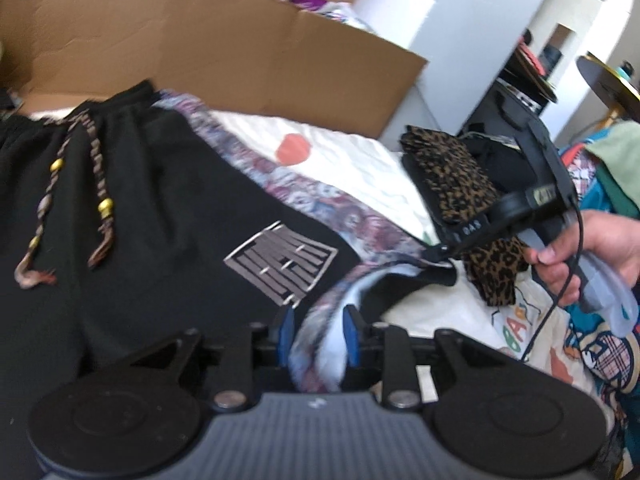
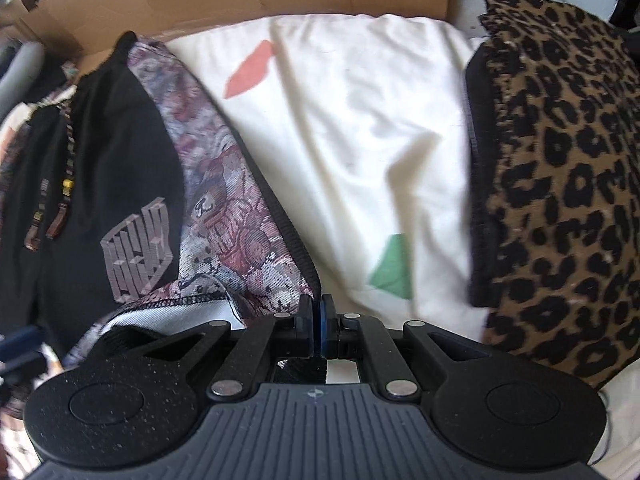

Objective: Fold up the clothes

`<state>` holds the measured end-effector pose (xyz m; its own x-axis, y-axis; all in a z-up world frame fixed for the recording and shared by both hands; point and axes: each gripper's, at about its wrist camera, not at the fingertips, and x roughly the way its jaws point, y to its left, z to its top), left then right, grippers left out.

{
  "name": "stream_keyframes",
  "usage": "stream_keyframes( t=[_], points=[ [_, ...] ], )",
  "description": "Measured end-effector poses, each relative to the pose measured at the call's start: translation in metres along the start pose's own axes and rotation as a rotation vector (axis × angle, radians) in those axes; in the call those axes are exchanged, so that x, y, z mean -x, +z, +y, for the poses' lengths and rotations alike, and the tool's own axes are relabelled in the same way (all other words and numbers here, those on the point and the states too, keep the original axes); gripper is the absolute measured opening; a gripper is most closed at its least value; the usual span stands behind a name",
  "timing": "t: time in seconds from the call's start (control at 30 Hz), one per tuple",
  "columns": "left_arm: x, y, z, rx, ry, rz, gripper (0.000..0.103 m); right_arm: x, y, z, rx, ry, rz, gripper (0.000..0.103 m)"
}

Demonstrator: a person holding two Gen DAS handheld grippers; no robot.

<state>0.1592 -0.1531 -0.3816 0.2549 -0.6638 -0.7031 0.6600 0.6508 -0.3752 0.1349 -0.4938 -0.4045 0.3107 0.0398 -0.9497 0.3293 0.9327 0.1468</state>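
The black shorts (image 1: 132, 200) with tapestry side panels lie spread on a cream printed sheet (image 1: 352, 160), waistband toward the upper left of the left wrist view, braided drawcord hanging down the front and a grey logo patch near the hem. They look like soft, fairly thick fabric: limp, light enough to lift by an edge, not slippery, with the woven panel and stitched hem giving a firmer line to pinch than the plain black cloth. In my judgement the hem corners and the side seam are the sound places to hold. The left hand-held gripper (image 1: 318, 334) is clamped on a bunched part of the tapestry hem at the bottom centre of its frame, cloth filling the gap between the blue pads. The right hand-held gripper (image 2: 318, 320) has its pads pressed together at the dark ribbed edge of the same panel, at the bottom centre of its own view; a thin edge appears caught there. A folded leopard-print garment (image 2: 560, 180) sits at the right.
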Motion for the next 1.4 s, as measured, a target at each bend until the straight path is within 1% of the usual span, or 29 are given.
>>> stream_keyframes(
  t=[0.13, 0.23, 0.37, 0.47, 0.5, 0.7, 0.83, 0.93, 0.97, 1.0, 1.03, 1.07, 1.1, 1.23, 1.3, 1.4],
  points=[
    [0.004, -0.007, 0.016, 0.055, 0.018, 0.032, 0.028, -0.007, -0.002, -0.007, 0.004, -0.03, 0.003, 0.001],
    [0.005, -0.012, 0.023, 0.094, 0.008, 0.059, 0.03, -0.008, -0.004, -0.008, -0.002, -0.04, 0.007, 0.004],
    [0.006, -0.018, 0.024, 0.126, -0.038, 0.081, 0.039, -0.009, -0.006, -0.01, -0.011, -0.053, 0.012, 0.008],
    [0.008, -0.021, 0.021, 0.135, -0.076, 0.086, 0.051, -0.009, -0.007, -0.012, -0.017, -0.062, 0.015, 0.009],
    [0.006, -0.022, 0.019, 0.133, -0.081, 0.095, 0.053, -0.01, -0.007, -0.012, -0.022, -0.061, 0.018, 0.011],
    [-0.016, -0.036, 0.005, 0.133, -0.088, 0.181, 0.054, -0.013, -0.007, -0.013, -0.051, -0.039, 0.047, 0.013],
    [-0.027, -0.044, -0.001, 0.155, -0.08, 0.208, 0.054, -0.016, -0.009, -0.014, -0.062, -0.031, 0.051, 0.013],
    [-0.029, -0.047, -0.003, 0.16, -0.061, 0.189, 0.051, -0.016, -0.009, -0.013, -0.05, -0.031, 0.048, 0.013],
    [-0.028, -0.047, -0.004, 0.159, -0.056, 0.176, 0.045, -0.016, -0.01, -0.014, -0.052, -0.03, 0.047, 0.013],
    [-0.029, -0.047, -0.005, 0.152, -0.059, 0.173, 0.032, -0.016, -0.01, -0.014, -0.053, -0.028, 0.046, 0.013],
    [-0.03, -0.047, -0.007, 0.138, -0.069, 0.182, 0.024, -0.017, -0.01, -0.014, -0.052, -0.026, 0.045, 0.013],
    [-0.03, -0.046, -0.007, 0.125, -0.075, 0.188, 0.012, -0.017, -0.01, -0.015, -0.05, -0.025, 0.044, 0.013],
    [-0.029, -0.045, -0.006, 0.114, -0.077, 0.189, 0.006, -0.017, -0.01, -0.015, -0.048, -0.022, 0.043, 0.013],
    [-0.012, -0.035, -0.001, 0.094, -0.096, 0.164, 0.004, -0.016, -0.011, -0.017, -0.048, -0.01, 0.035, 0.011],
    [0.001, -0.029, -0.002, 0.055, -0.101, 0.152, 0.004, -0.014, -0.012, -0.018, -0.044, -0.009, 0.022, 0.006],
    [0.023, -0.019, -0.005, -0.008, -0.108, 0.148, 0.004, -0.009, -0.013, -0.016, -0.024, -0.011, 0.002, 0.003]
  ],
)
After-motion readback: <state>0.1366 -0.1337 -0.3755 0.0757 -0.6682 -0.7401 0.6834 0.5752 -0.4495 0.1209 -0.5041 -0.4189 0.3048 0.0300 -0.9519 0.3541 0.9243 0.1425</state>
